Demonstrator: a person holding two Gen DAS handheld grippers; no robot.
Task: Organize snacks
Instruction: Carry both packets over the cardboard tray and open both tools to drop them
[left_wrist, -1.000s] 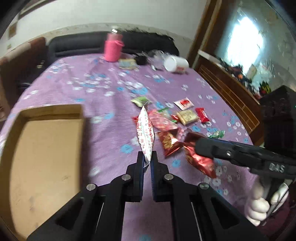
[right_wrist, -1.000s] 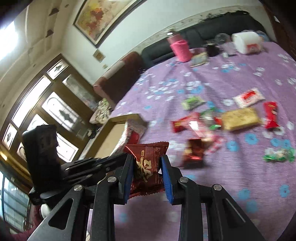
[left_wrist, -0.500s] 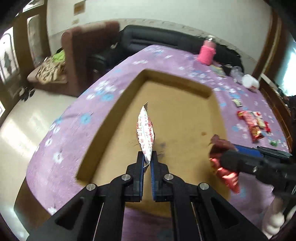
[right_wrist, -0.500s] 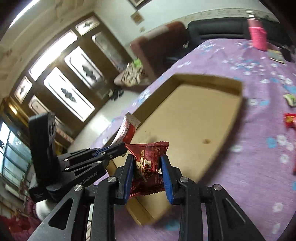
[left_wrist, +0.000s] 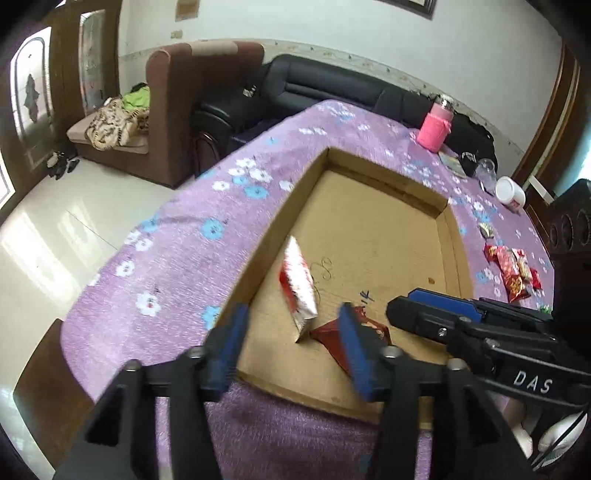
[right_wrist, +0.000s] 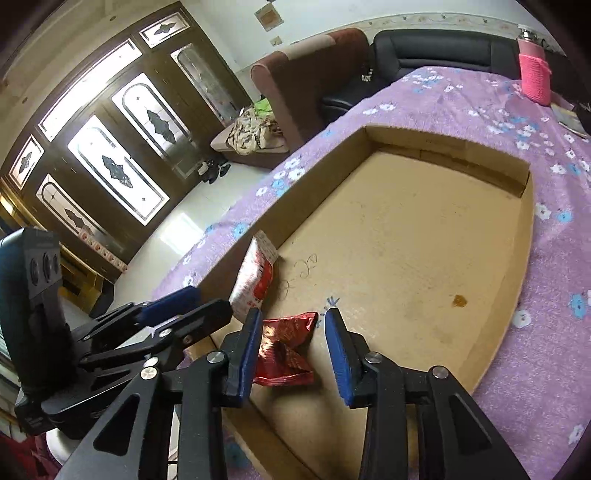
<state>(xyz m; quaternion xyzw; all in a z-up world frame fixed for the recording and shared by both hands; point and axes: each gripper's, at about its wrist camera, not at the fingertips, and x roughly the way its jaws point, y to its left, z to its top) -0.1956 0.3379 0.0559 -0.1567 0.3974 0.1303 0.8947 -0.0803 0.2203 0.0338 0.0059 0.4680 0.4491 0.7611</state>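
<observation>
A shallow cardboard tray (left_wrist: 388, 192) (right_wrist: 436, 147) lies on the purple flowered tablecloth. A red-and-white snack packet (left_wrist: 298, 288) (right_wrist: 255, 277) lies inside it against the left wall. A dark red snack packet (left_wrist: 334, 341) (right_wrist: 286, 349) lies beside it near the front edge. My left gripper (left_wrist: 293, 349) is open and empty just above the tray's front corner. My right gripper (right_wrist: 293, 356) is open, its jaws on either side of the dark red packet, which rests on the tray floor. Each gripper shows in the other's view, the left (right_wrist: 177, 310) and the right (left_wrist: 424, 314).
More snack packets (left_wrist: 513, 269) lie on the cloth right of the tray. A pink bottle (left_wrist: 435, 127) (right_wrist: 533, 74), a white jar (left_wrist: 510, 194) and small items stand at the far end. The table's left edge drops to a tiled floor; sofas stand behind.
Both grippers have opened. The red-and-white packet and the dark red packet have dropped from the jaws onto the tray floor.
</observation>
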